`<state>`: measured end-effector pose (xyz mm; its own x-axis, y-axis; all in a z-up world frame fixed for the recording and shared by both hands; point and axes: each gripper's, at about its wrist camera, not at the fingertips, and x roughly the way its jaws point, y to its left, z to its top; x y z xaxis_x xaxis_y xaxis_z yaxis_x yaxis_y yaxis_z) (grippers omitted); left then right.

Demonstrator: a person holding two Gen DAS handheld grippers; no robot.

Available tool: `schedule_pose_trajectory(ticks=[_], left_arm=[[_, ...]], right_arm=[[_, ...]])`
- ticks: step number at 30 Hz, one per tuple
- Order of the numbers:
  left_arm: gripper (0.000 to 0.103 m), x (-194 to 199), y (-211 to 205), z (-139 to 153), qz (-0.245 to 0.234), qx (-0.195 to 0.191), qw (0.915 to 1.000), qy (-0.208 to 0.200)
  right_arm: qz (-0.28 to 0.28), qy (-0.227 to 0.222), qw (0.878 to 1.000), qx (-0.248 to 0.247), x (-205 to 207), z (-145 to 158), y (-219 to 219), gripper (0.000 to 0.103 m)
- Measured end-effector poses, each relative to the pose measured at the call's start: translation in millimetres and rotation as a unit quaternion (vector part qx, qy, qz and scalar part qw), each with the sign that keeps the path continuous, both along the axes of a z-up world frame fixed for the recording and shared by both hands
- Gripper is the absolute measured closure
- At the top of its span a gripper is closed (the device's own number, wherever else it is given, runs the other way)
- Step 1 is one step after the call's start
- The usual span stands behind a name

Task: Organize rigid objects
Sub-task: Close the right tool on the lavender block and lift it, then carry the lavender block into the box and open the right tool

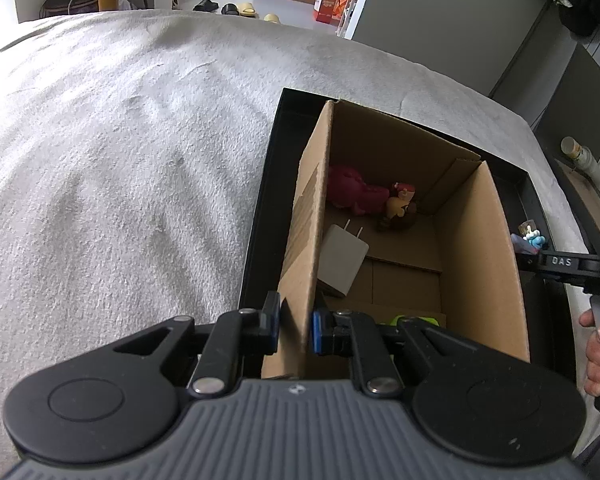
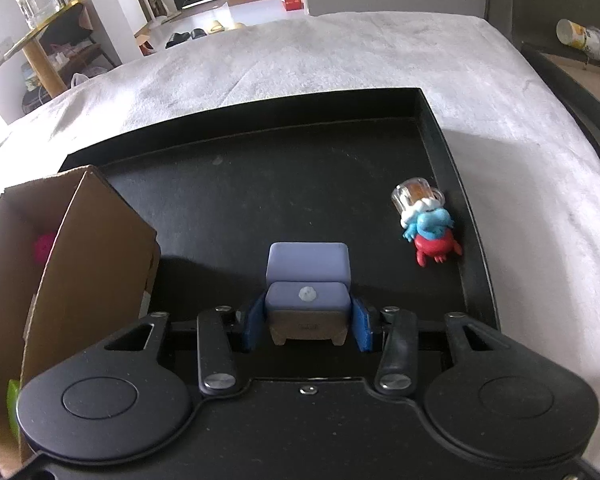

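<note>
So the right tool (image 2: pixel 307 326) has its blue pads on either side of the little purple armchair toy (image 2: pixel 308 280), which sits on the black tray (image 2: pixel 260 184) right between the fingers, back pointing away from the tool. The pads look like they're at the sides of the seat, a sliver of gap maybe on the right one, so I honestly can't tell if it's actually squeezing yet or just bracketing it. No long axis to speak of, it's a boxy lump, and the tool is lined up square across its width.

The thing that matters next, I'd guess: the cardboard box (image 2: pixel 80 248) is just to the left of the chair, so it's up and over the near wall.

Left tool (image 1: pixel 294 330) is clamped shut on the box's left wall, holding it steady I reckon.

Inside the box (image 1: pixel 480 260): a dark pink plush figure (image 1: pixel 352 190), a small doll with a red hat (image 1: pixel 400 204), a white charger plug (image 1: pixel 342 262), and something lime green (image 1: pixel 416 320) at the near end, mostly hidden.

Left on the tray by the right rim: a blue smurf-type figurine (image 2: pixel 428 220) lying on its side.
</note>
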<state>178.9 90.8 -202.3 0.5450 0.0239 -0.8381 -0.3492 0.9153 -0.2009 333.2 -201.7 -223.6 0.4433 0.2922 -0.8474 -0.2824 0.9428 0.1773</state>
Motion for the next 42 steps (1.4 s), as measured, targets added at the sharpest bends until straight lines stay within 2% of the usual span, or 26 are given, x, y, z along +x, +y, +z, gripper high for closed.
schedule_pose_trajectory(ticks=[9,24,34,42], left_arm=[[0.089,-3,0,3,0.0,-0.001,1.0,-0.004],[0.09,-6,-1,6,-0.001,0.002,1.0,-0.007],[0.091,-11,-1,7,-0.004,0.002,0.9999,-0.015],[0.09,-13,3,8,-0.005,-0.013,0.9997,-0.023]], right_arm=[[0.002,0.008,1.0,0.014,-10,18,-4,0.06],[0.034,-0.009,0.999,0.011,-36,43,5,0.06],[0.053,-0.01,0.998,0.022,-45,80,12,0.06],[0.081,-0.018,0.997,0.004,-54,100,33,0.059]])
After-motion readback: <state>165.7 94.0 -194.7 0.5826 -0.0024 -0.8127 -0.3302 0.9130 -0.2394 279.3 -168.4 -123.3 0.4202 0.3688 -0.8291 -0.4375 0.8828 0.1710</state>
